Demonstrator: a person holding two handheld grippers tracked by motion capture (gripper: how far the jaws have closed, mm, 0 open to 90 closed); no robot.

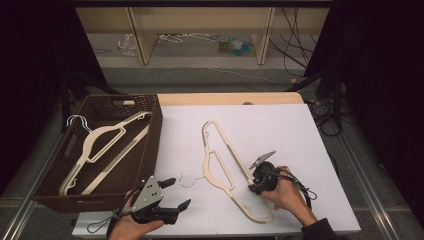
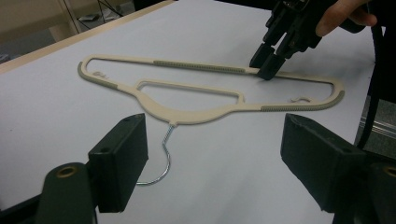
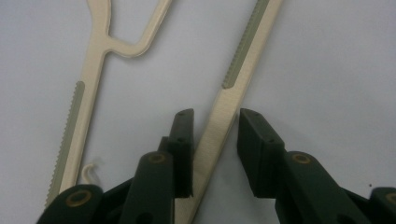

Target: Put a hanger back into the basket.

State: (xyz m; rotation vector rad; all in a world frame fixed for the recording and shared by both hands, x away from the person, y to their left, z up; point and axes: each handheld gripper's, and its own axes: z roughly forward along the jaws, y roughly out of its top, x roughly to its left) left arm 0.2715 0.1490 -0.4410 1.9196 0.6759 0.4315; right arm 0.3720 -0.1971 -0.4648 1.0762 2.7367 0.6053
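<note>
A cream plastic hanger (image 1: 207,170) with a wire hook (image 1: 190,181) lies flat on the white table top. My right gripper (image 1: 251,187) is open, its jaws straddling the hanger's straight lower bar (image 3: 233,98) with a small gap on one side. The left gripper view looks across the hanger (image 2: 187,114) and its hook (image 2: 163,158) to the right gripper (image 2: 264,67) on the far bar. My left gripper (image 1: 180,191) stands open near the table's front edge, just short of the hook, with nothing between its jaws.
A brown wicker basket (image 1: 155,135) stands at the table's left with another cream hanger (image 1: 92,142) lying in it. Beyond the table are wooden shelf legs and floor clutter, and cables trail on the right (image 1: 325,120).
</note>
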